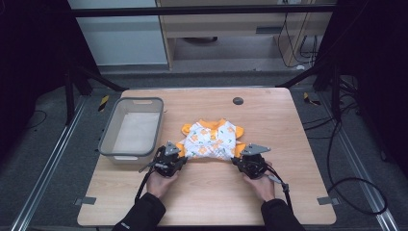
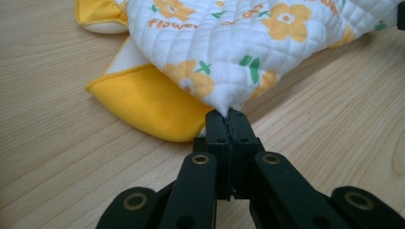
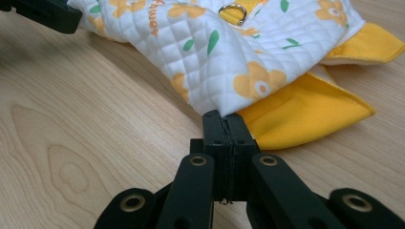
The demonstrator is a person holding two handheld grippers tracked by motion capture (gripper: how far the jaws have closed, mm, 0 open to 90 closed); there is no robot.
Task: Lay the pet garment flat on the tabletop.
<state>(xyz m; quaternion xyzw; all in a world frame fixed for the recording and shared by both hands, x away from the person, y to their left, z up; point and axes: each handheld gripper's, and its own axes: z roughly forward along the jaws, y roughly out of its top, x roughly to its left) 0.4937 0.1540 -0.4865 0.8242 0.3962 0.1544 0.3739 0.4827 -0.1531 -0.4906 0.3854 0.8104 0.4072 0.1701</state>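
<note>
- A small quilted garment (image 1: 210,139), white with orange flowers and yellow trim, lies spread near the middle of the wooden tabletop (image 1: 269,110).
- The left gripper (image 1: 182,156) pinches the garment's near left corner; in the left gripper view its jaws are pressed together on the white fabric (image 2: 248,43), a yellow flap (image 2: 148,102) just beside them.
- The right gripper (image 1: 236,160) pinches the near right corner, jaws likewise clamped on the quilted cloth (image 3: 215,62).
- A metal ring (image 3: 233,13) sits on a yellow strap on top of the garment.
- A grey bin (image 1: 108,139) stands at the tabletop's left, just beside the left gripper.
- Black sleeves enter from the near edge.
</note>
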